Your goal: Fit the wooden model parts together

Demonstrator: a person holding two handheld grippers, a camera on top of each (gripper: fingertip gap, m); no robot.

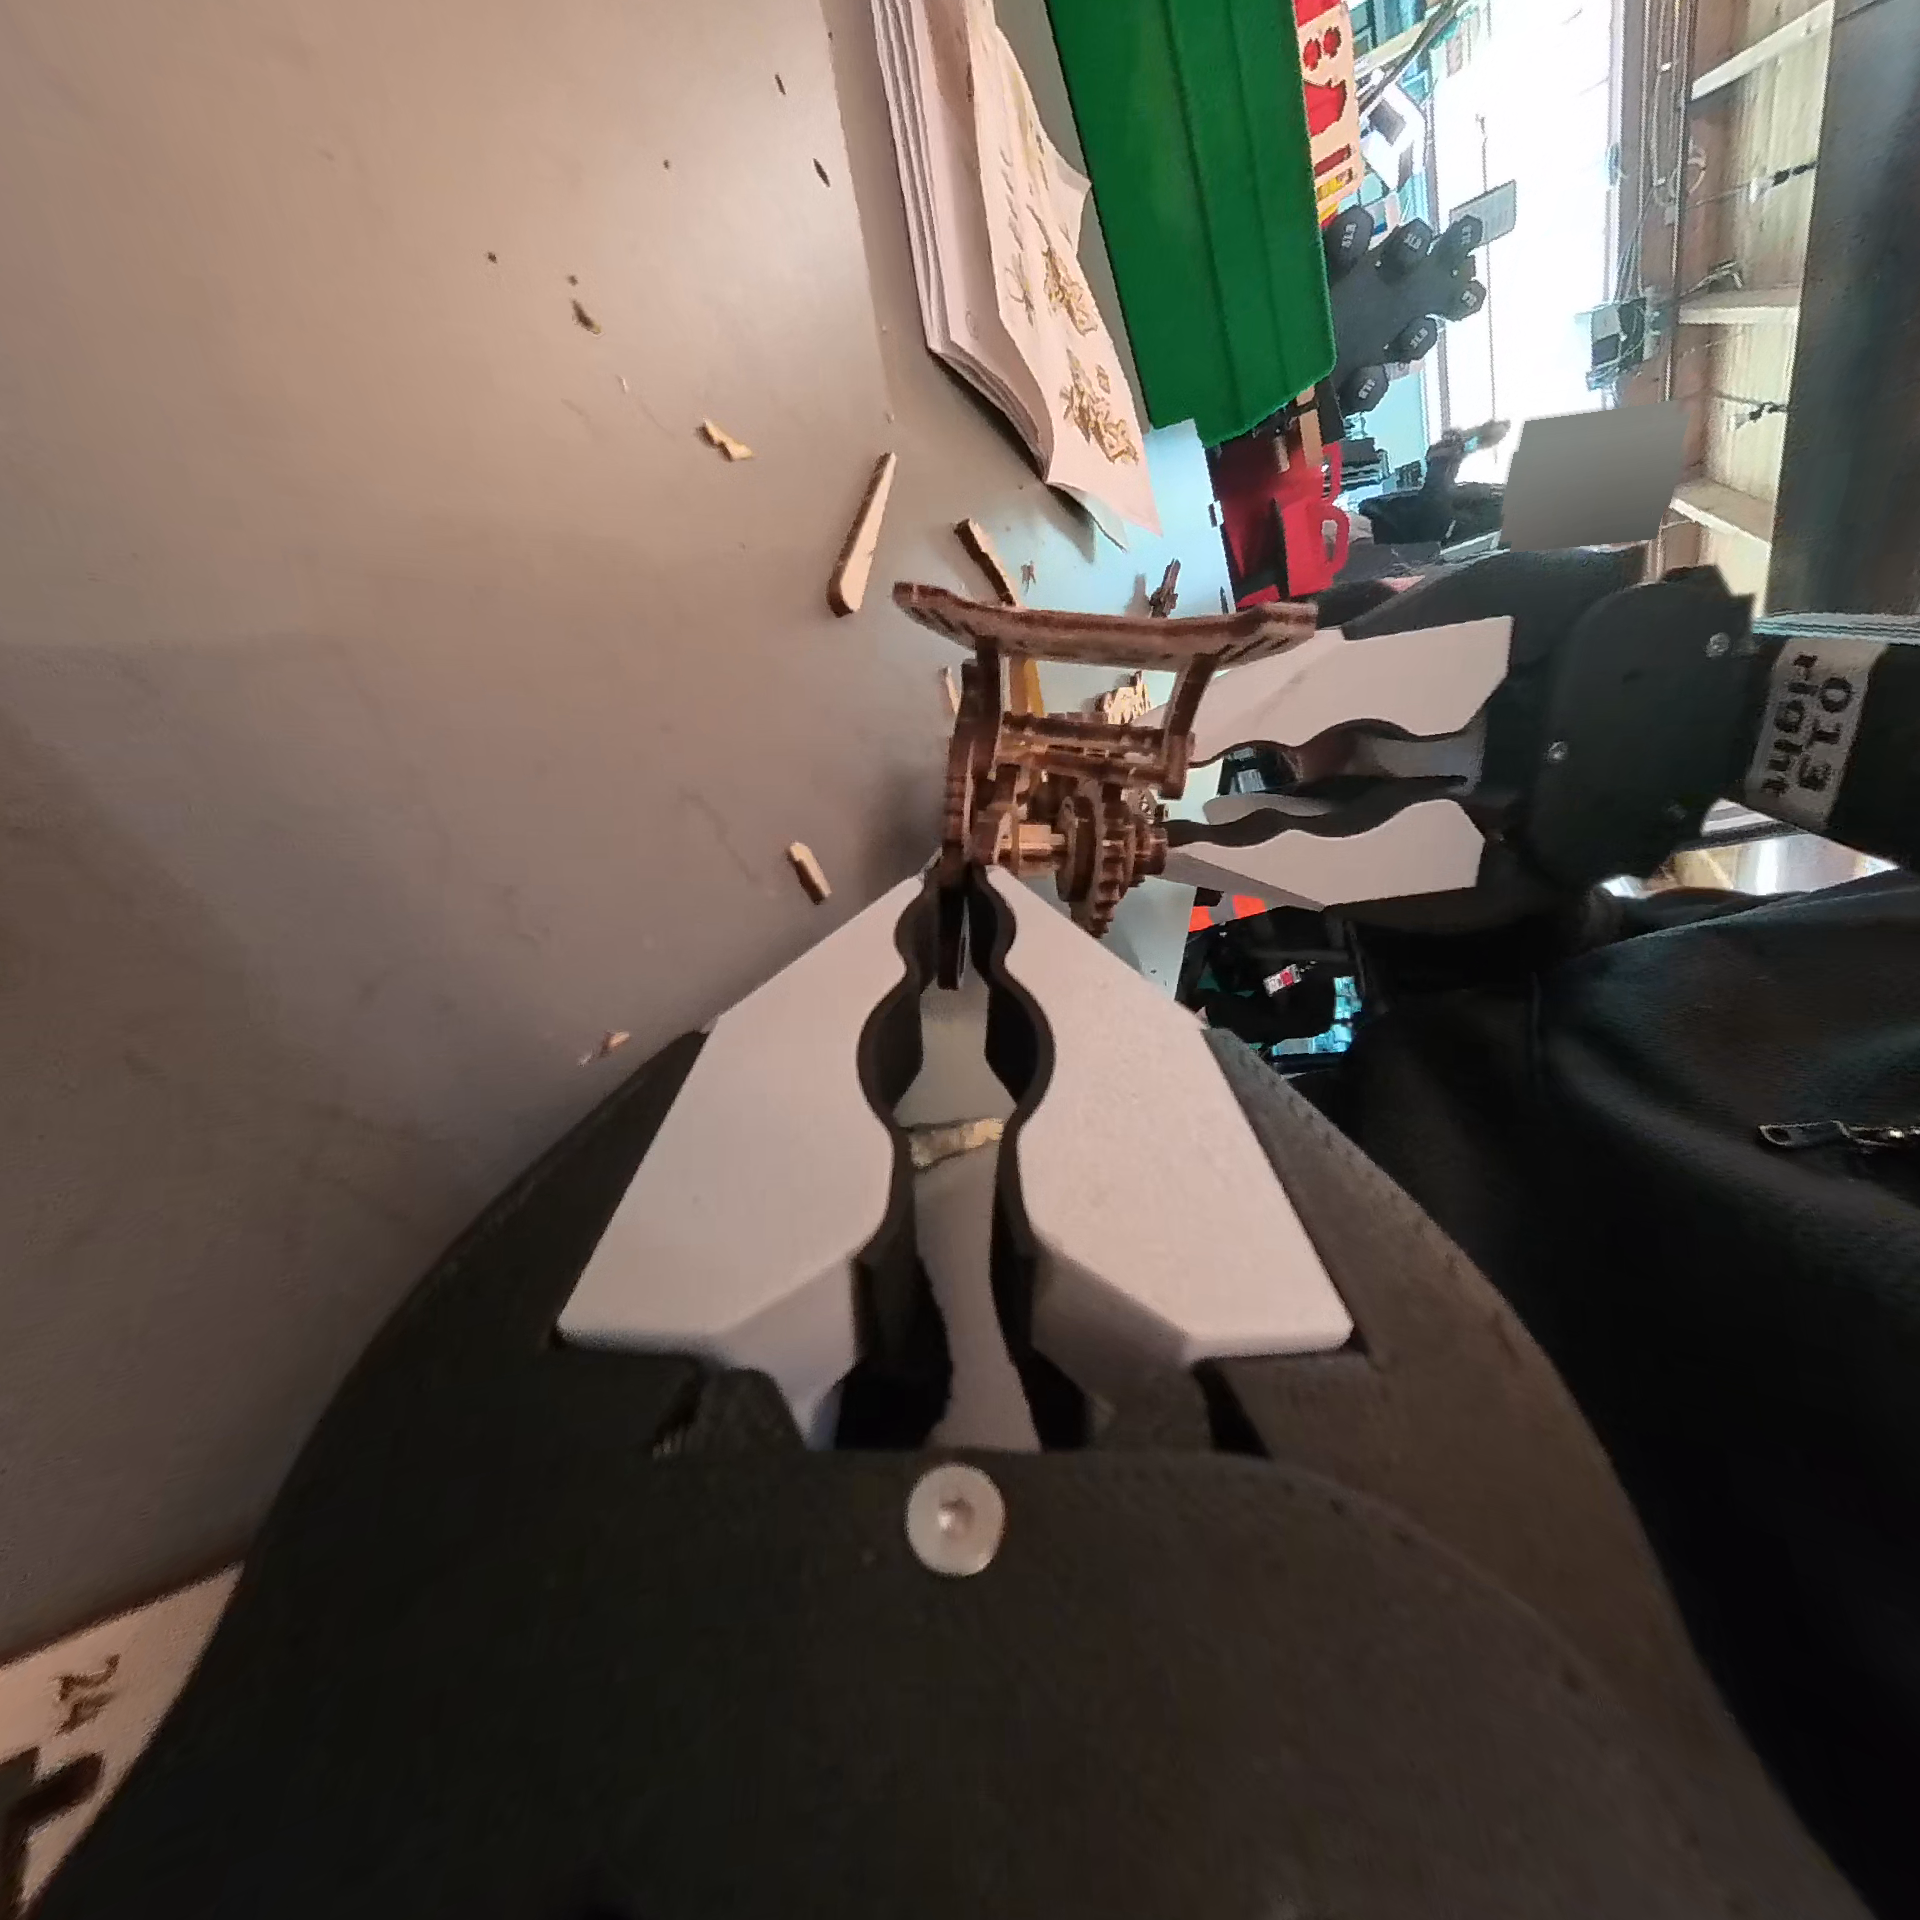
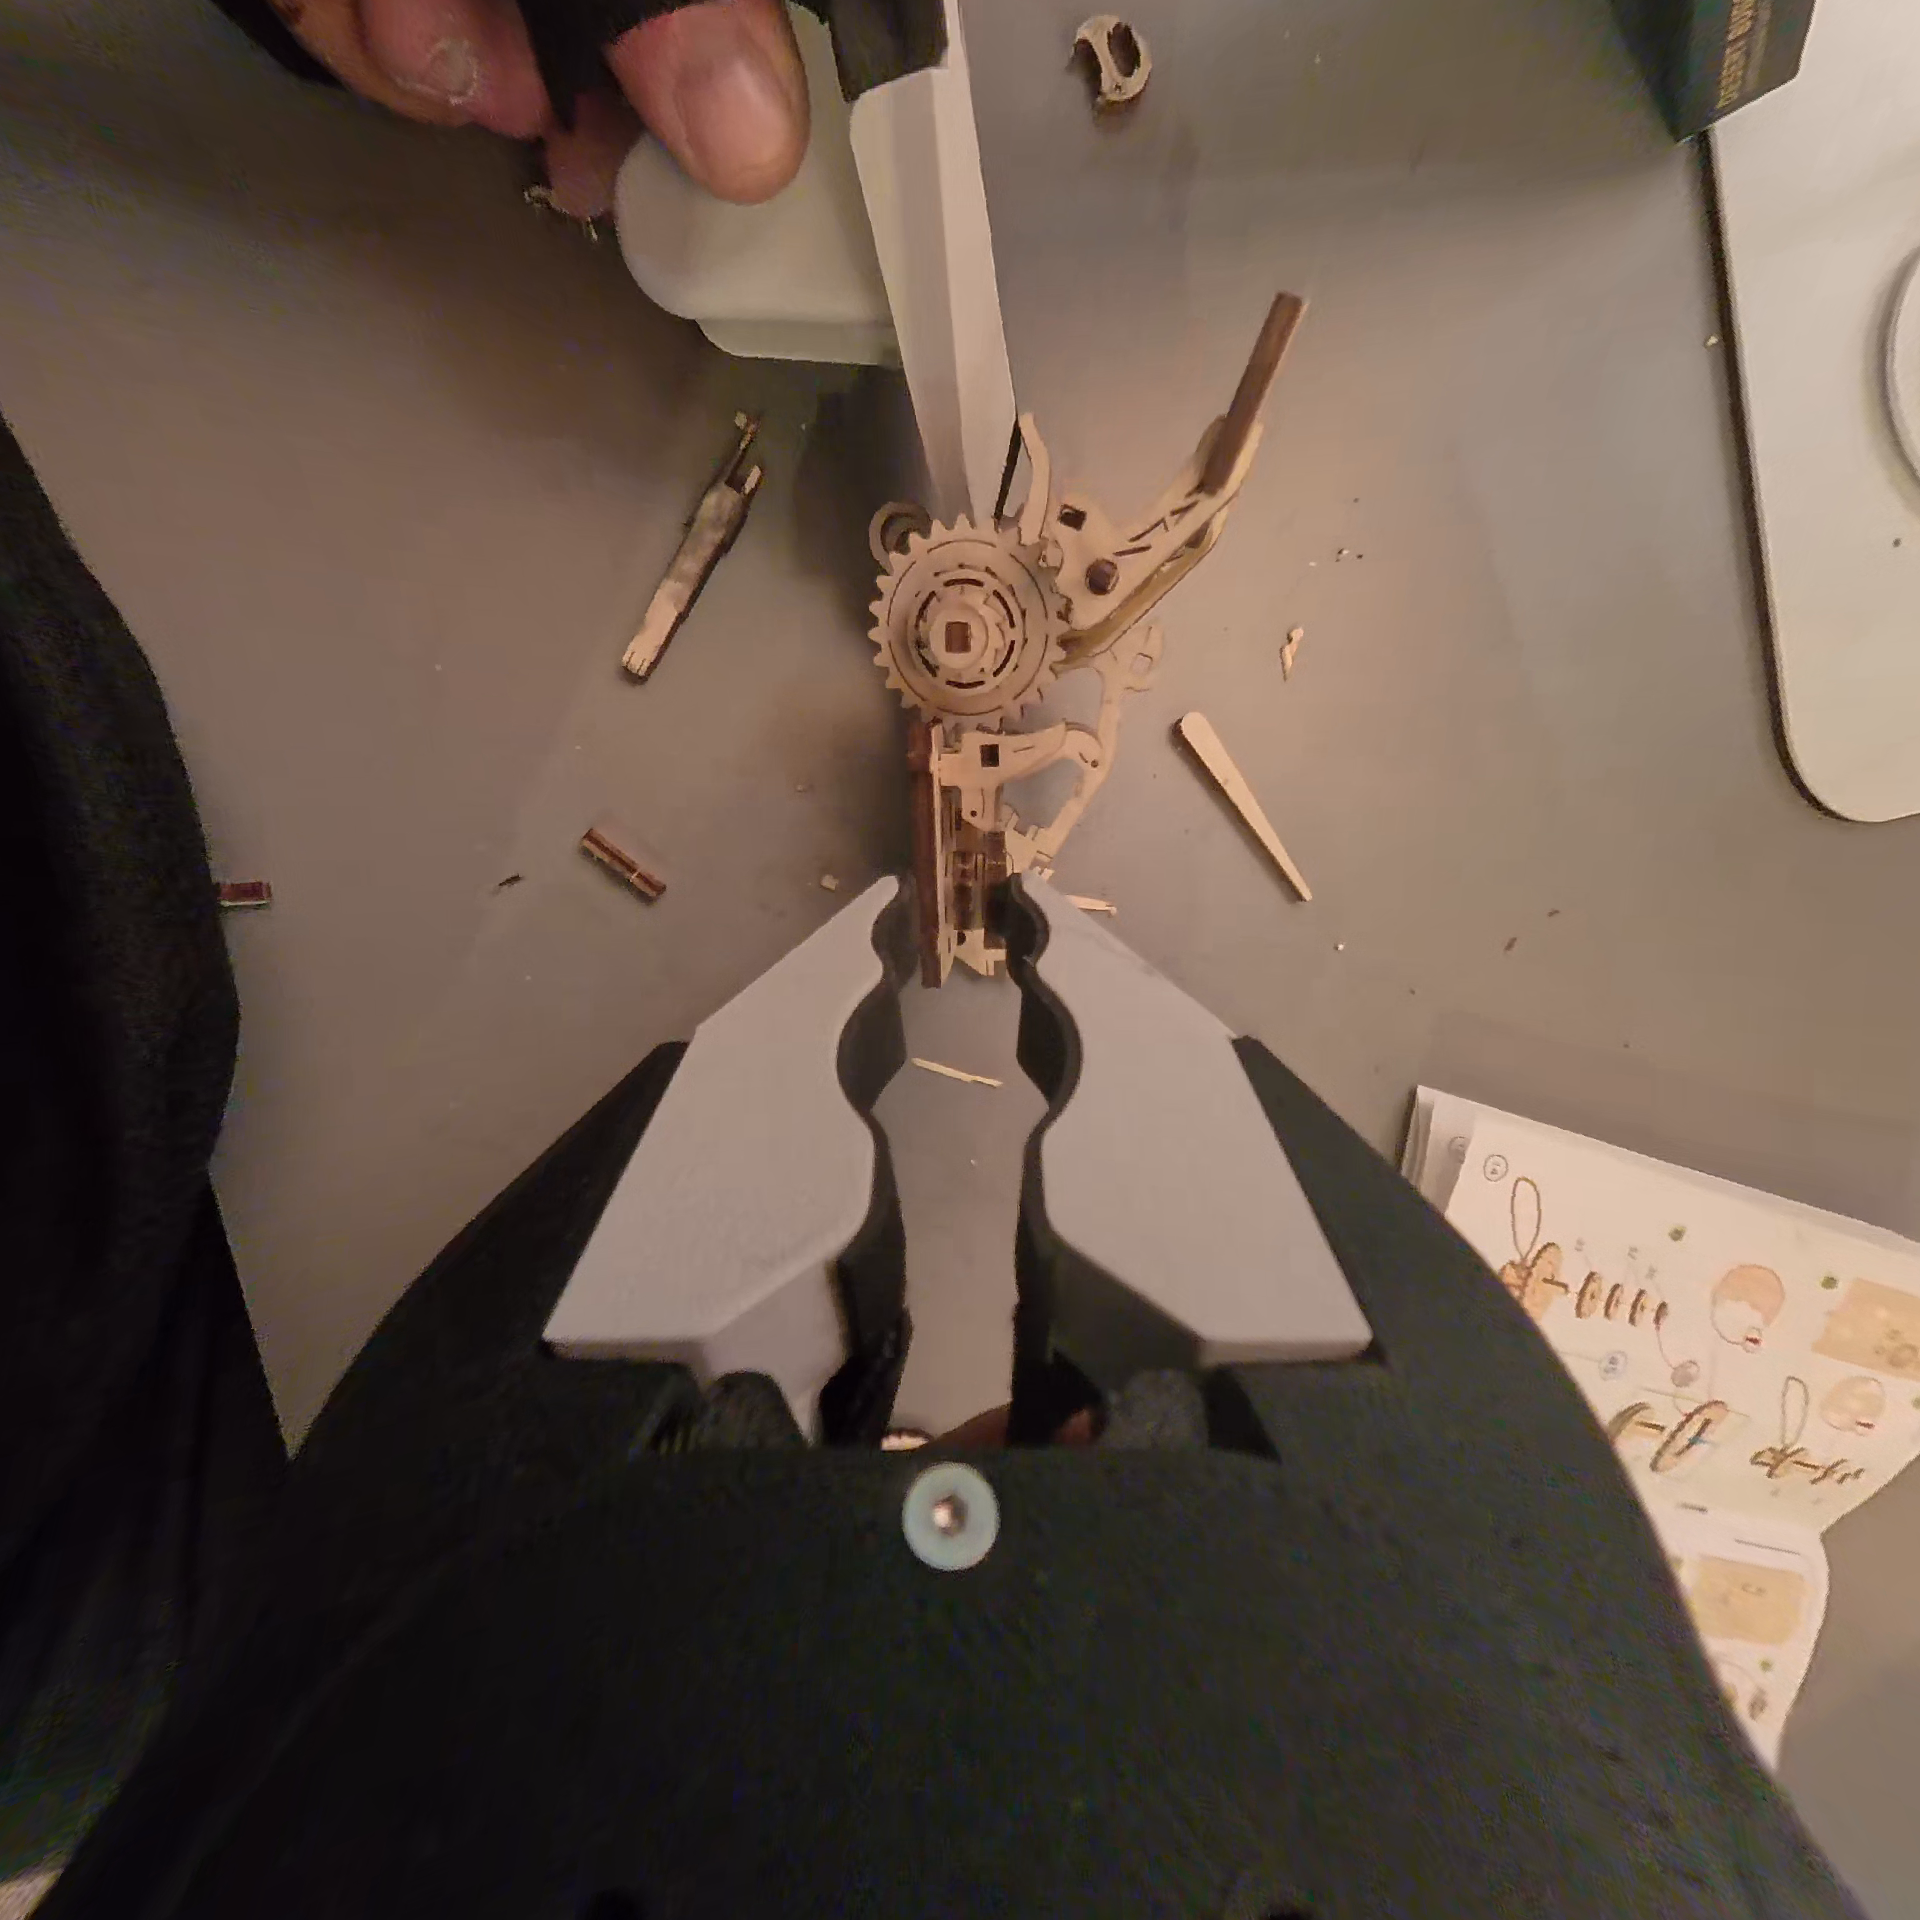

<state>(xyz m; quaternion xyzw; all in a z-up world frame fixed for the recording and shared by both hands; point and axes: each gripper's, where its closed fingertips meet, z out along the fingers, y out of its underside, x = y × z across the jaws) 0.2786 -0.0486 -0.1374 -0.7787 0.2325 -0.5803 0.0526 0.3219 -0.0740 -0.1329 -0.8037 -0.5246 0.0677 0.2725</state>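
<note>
The wooden model (image 2: 997,686) is held above the grey desk (image 2: 416,520), pinched from two sides. The right tongs (image 2: 961,914) are closed narrow on a flat plate at the model's near end, and the left tongs (image 1: 956,894) grip a thin dark edge plate at another side of it, jaws nearly together around that plate. In the right wrist view the left tongs (image 2: 961,457) reach in from beyond the toothed gear (image 2: 966,629), with a bare hand (image 2: 623,73) on their handle. The model looks very light and stiff but brittle: thin laser-cut ply, slender curved struts, small gear teeth and a long lever arm (image 2: 1236,436) sticking out past the gear. Those fine parts would likely snap or pop from their slots under a sideways load, so the safer holds are probably the flat frame plates where both tongs now sit, squeezing across the face and never on the gear teeth or the lever. The smooth wood may slip or twist between the hard wavy pads, so a firm but modest squeeze seems wise. Loose wooden pieces lie on the desk around the model, among them a tapered sliver (image 2: 1242,805) to the right of it and a short block (image 2: 623,862) to its left; an open instruction booklet (image 2: 1662,1351) lies farther right of the model.
</note>
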